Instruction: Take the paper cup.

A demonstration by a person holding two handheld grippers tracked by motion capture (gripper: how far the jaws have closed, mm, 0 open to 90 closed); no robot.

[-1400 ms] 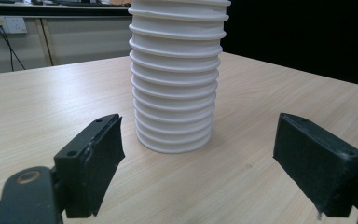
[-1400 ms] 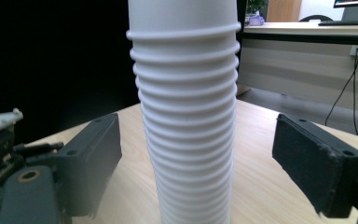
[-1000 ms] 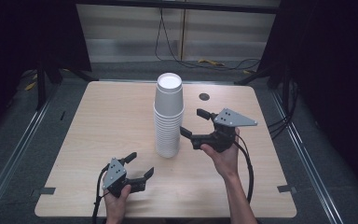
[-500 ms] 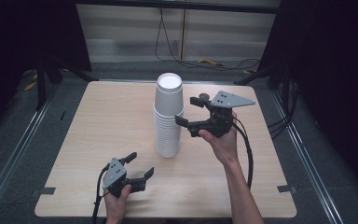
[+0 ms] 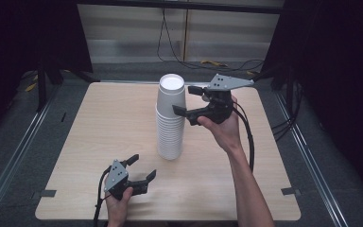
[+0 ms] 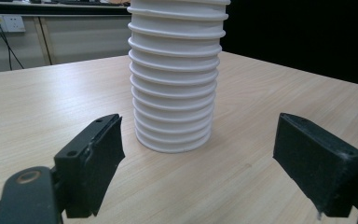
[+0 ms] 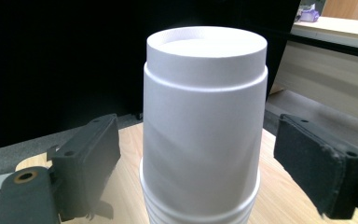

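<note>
The right gripper [image 5: 185, 100] is gaping apart around the top cup [image 5: 171, 92] of the stack [image 5: 170, 127]; the left gripper [image 5: 139, 167], also apart, is resting near

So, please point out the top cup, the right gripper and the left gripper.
top cup [image 7: 204, 121], right gripper view, side wall.
right gripper [image 5: 185, 99], high view, between its fingertips.
left gripper [image 5: 142, 166], high view, between its fingertips.

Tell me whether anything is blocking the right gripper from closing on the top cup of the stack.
Nothing visible does. The right gripper stands open with the top cup of the stack directly between its jaws, a clear gap on each side.
</note>
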